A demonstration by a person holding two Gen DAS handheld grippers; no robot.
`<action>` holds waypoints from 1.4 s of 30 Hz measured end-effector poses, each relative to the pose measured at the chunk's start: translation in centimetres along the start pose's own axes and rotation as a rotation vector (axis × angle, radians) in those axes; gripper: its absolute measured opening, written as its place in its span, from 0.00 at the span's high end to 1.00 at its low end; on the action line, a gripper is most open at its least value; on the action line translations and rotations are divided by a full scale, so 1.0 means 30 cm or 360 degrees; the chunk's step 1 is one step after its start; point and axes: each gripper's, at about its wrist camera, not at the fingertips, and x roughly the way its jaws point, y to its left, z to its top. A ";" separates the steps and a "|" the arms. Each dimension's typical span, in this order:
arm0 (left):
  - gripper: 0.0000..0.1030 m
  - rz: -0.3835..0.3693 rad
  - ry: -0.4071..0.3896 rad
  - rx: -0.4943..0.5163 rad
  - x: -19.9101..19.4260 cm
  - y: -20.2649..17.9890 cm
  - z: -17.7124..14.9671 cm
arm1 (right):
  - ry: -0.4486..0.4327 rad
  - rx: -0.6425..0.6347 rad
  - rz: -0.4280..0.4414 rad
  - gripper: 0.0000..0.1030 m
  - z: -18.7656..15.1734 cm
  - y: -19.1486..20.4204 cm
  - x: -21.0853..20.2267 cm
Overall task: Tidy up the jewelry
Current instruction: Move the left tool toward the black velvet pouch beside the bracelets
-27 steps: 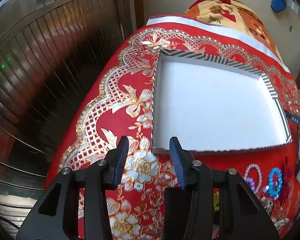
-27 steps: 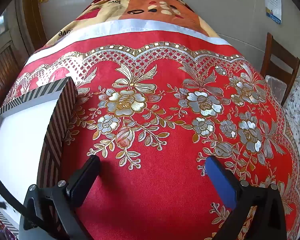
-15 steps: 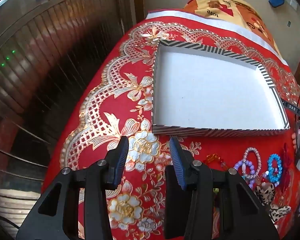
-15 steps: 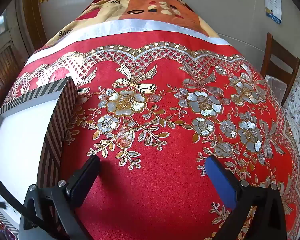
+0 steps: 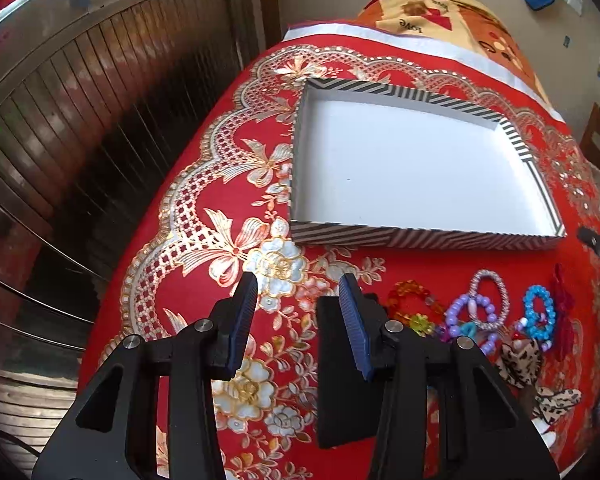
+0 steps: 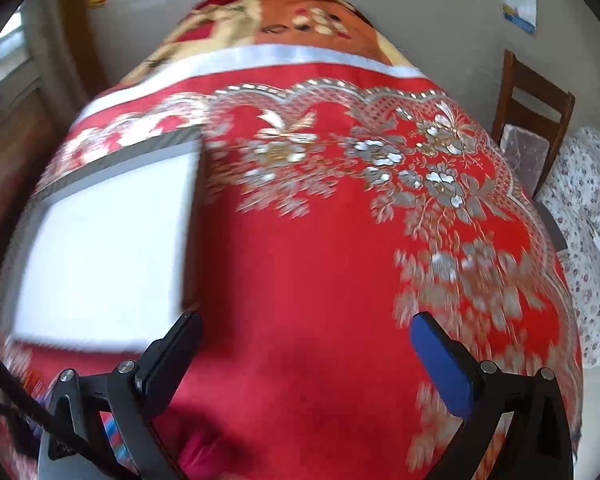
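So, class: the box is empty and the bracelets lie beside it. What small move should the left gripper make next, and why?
Probably swing the left gripper to its right and lower it over the orange bead bracelet, the nearest piece. The gripper is open and holds nothing, the striped box holds nothing, and all the jewelry lies on the red tablecloth in front of the box.

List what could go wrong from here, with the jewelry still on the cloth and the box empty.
1. The bracelets lie bunched and touching beside a leopard-print piece, so the left hand-held gripper, open and empty, may snag two at once.
2. The striped box is shallow and sits loose on the red tablecloth; a nudge could slide it.
3. The right wrist view is motion-blurred; the open right hand-held gripper could clip the box.
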 end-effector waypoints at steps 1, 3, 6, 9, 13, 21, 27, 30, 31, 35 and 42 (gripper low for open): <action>0.59 -0.0008 -0.0005 0.0001 -0.007 -0.004 -0.005 | -0.0002 -0.0005 0.0020 0.00 -0.025 0.020 -0.041; 0.59 -0.0034 -0.0017 0.0005 -0.021 -0.010 -0.016 | -0.0004 -0.0011 0.0089 0.00 -0.052 0.059 -0.085; 0.59 -0.0062 -0.0032 0.0021 -0.043 -0.020 -0.038 | 0.0003 -0.0014 0.0128 0.00 -0.112 0.117 -0.164; 0.59 -0.0082 -0.0038 0.0037 -0.063 -0.029 -0.058 | 0.0015 -0.0026 0.0167 0.00 -0.162 0.172 -0.216; 0.59 -0.0106 -0.0052 0.0060 -0.097 -0.033 -0.084 | -0.0016 -0.0046 0.0205 0.00 -0.230 0.236 -0.280; 0.59 -0.0119 -0.0097 0.0081 -0.164 -0.028 -0.121 | -0.0045 -0.0106 0.0246 0.00 -0.301 0.334 -0.363; 0.59 -0.0127 -0.0125 0.0092 -0.200 -0.033 -0.141 | -0.0077 -0.0151 0.0248 0.00 -0.319 0.367 -0.406; 0.59 -0.0135 -0.0128 0.0096 -0.208 -0.036 -0.147 | -0.0089 -0.0155 0.0240 0.00 -0.323 0.371 -0.415; 0.59 -0.0137 -0.0126 0.0094 -0.210 -0.035 -0.147 | -0.0090 -0.0151 0.0242 0.00 -0.323 0.372 -0.417; 0.59 -0.0142 -0.0127 0.0090 -0.215 -0.030 -0.153 | -0.0098 -0.0153 0.0235 0.00 -0.325 0.377 -0.423; 0.59 -0.0148 -0.0117 0.0087 -0.215 -0.025 -0.160 | -0.0092 -0.0160 0.0227 0.00 -0.326 0.385 -0.420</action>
